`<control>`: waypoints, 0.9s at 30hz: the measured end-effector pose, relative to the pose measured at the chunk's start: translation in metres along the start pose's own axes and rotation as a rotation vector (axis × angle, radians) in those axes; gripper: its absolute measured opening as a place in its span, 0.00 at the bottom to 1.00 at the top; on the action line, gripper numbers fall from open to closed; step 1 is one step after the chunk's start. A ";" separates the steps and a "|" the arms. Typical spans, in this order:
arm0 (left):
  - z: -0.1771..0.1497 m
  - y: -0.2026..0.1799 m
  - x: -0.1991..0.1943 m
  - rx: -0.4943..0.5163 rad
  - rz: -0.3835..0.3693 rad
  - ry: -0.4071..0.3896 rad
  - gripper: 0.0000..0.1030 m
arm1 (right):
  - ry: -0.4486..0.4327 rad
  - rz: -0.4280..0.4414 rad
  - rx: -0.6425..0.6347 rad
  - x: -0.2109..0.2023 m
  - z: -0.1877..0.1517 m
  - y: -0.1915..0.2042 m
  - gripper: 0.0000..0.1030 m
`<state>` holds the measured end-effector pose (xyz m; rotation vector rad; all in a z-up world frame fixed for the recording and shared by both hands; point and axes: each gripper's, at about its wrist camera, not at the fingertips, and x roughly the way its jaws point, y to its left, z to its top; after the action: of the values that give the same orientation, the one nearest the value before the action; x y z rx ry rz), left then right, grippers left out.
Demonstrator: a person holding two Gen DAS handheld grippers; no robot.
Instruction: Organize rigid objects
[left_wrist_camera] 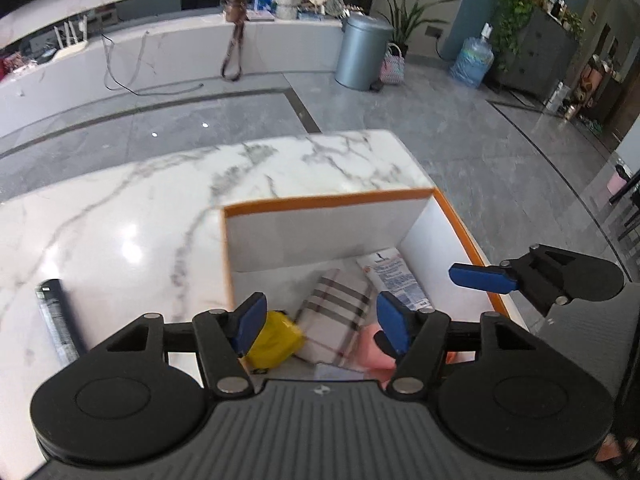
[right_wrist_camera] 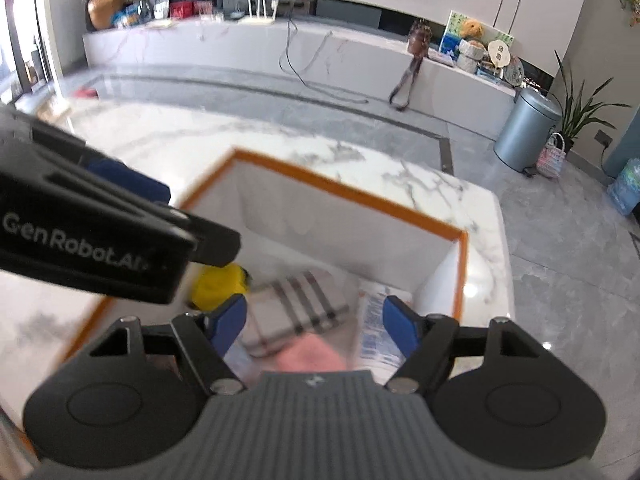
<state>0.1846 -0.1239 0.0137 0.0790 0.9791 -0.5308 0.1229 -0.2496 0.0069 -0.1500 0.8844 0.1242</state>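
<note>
A white box with an orange rim [left_wrist_camera: 328,201] [right_wrist_camera: 348,192] stands on the marble table. Inside lie a yellow object [left_wrist_camera: 280,338] [right_wrist_camera: 218,282], a plaid folded item [left_wrist_camera: 340,314] [right_wrist_camera: 296,304], a white tube with blue print [left_wrist_camera: 396,276] [right_wrist_camera: 376,328] and a pink item [left_wrist_camera: 372,350] [right_wrist_camera: 312,354]. My left gripper [left_wrist_camera: 322,320] is open and empty above the box, over the yellow and plaid items. My right gripper [right_wrist_camera: 314,326] is open and empty above the box too; it shows at the right in the left wrist view [left_wrist_camera: 484,276].
A dark cylinder [left_wrist_camera: 56,320] lies on the marble table [left_wrist_camera: 120,220] left of the box. Beyond the table's far edge is grey floor, with a bin [left_wrist_camera: 360,52] and a long white counter [left_wrist_camera: 160,52].
</note>
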 end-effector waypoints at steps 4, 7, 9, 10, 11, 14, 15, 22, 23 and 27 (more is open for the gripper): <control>-0.002 0.016 -0.026 -0.011 0.034 -0.032 0.72 | -0.044 0.064 -0.012 -0.017 0.009 0.023 0.73; -0.005 0.034 -0.045 -0.030 0.064 -0.056 0.72 | -0.063 0.095 -0.048 -0.027 0.016 0.049 0.72; -0.010 0.046 -0.056 -0.051 0.085 -0.066 0.72 | -0.064 0.115 -0.072 -0.030 0.022 0.068 0.69; -0.012 0.054 -0.060 -0.062 0.095 -0.068 0.71 | -0.063 0.125 -0.081 -0.031 0.024 0.076 0.67; -0.015 0.059 -0.063 -0.070 0.100 -0.071 0.70 | -0.058 0.135 -0.090 -0.032 0.026 0.084 0.63; -0.025 0.079 -0.074 -0.103 0.127 -0.076 0.68 | -0.032 0.159 -0.106 -0.026 0.029 0.109 0.57; -0.030 0.087 -0.077 -0.116 0.143 -0.077 0.67 | -0.019 0.161 -0.106 -0.025 0.028 0.119 0.57; -0.063 0.123 -0.081 -0.147 0.233 -0.078 0.66 | 0.105 0.084 -0.057 -0.001 0.019 0.170 0.51; -0.068 0.129 -0.079 -0.160 0.236 -0.076 0.65 | 0.118 0.069 -0.052 0.002 0.018 0.175 0.49; -0.088 0.149 -0.073 -0.214 0.242 -0.069 0.65 | 0.180 0.013 -0.042 0.020 0.014 0.193 0.47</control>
<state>0.1533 0.0604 -0.0030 -0.0125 0.9379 -0.2041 0.1137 -0.0569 -0.0152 -0.1975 1.0625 0.1428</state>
